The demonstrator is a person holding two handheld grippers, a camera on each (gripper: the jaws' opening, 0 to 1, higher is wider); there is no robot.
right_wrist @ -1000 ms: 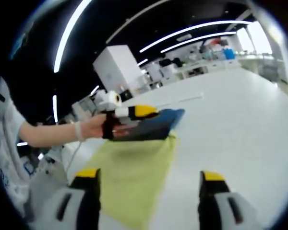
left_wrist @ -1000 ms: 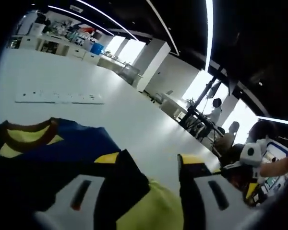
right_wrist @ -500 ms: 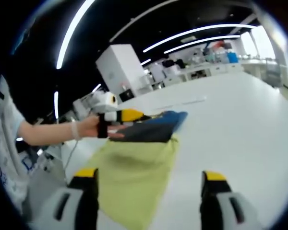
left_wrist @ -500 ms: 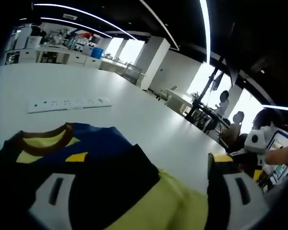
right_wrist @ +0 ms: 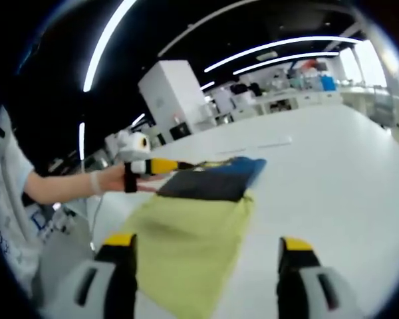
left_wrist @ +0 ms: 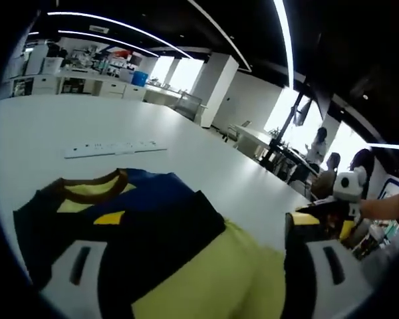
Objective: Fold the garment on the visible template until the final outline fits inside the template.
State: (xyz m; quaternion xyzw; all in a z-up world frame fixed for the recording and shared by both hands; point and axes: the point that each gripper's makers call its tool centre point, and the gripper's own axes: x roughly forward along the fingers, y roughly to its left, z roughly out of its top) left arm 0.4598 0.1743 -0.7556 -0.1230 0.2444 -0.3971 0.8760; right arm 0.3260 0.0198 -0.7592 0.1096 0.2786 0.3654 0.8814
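A garment lies flat on the white table. It has a blue body with a yellow and brown collar, a black part and a yellow-green part. My left gripper is open, its jaws wide apart low over the black and yellow-green cloth. In the right gripper view the garment lies ahead, with the left gripper and a hand at its far left edge. My right gripper is open with the yellow-green hem between its jaws, not pinched. The right gripper enters at the right.
A white power strip lies on the table beyond the collar, also seen as a thin strip. Bare tabletop stretches to the right of the garment. People sit at desks far behind, and the holder's arm reaches in.
One second ago the left jaws stood closer together on the black cloth; they have opened wide and let it go. The folded part now lies flat. The right gripper has barely moved.
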